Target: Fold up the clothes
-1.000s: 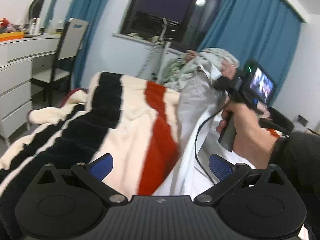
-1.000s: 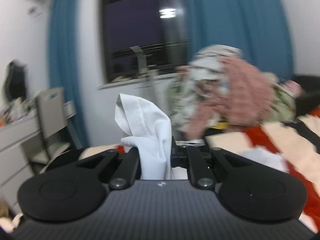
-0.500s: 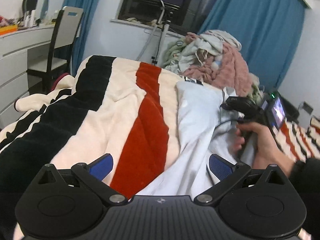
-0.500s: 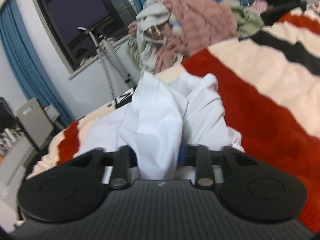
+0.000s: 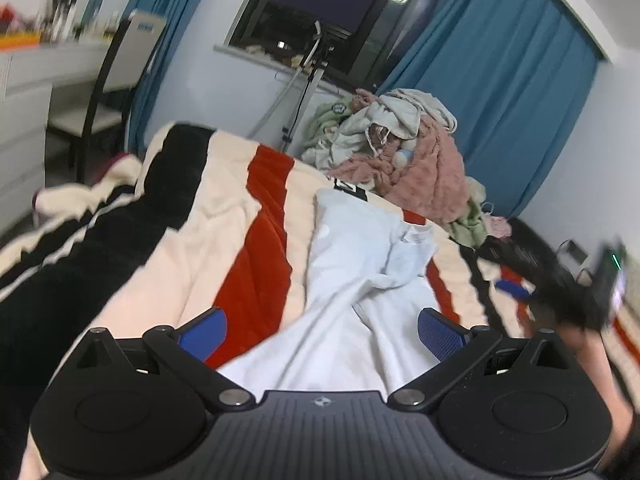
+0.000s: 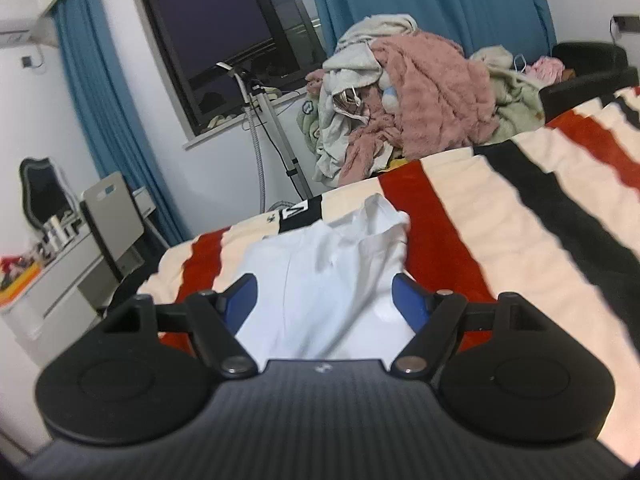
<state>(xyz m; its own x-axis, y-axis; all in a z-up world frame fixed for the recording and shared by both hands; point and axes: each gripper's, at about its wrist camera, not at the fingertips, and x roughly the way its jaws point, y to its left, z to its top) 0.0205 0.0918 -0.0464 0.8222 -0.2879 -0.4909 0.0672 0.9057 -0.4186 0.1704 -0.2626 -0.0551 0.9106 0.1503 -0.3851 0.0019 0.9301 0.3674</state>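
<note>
- Two tools: right tool [image 6: 324,300] opening, having released the white shirt [image 6: 320,276]; left tool [image 5: 320,334] wide, empty.
- Shirt now lies rumpled on the striped blanket [image 5: 224,216]; folding comes next.

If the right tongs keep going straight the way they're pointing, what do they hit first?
Most likely the white shirt. It lies on the striped blanket straight ahead, between the opening jaws of the right tongs, pads clear of it. Depth is hard to judge.

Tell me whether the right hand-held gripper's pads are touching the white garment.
Cannot tell. In the right wrist view the right hand-held gripper is opening, with the white garment between its blue pads, but no clear gap or contact shows.
</note>
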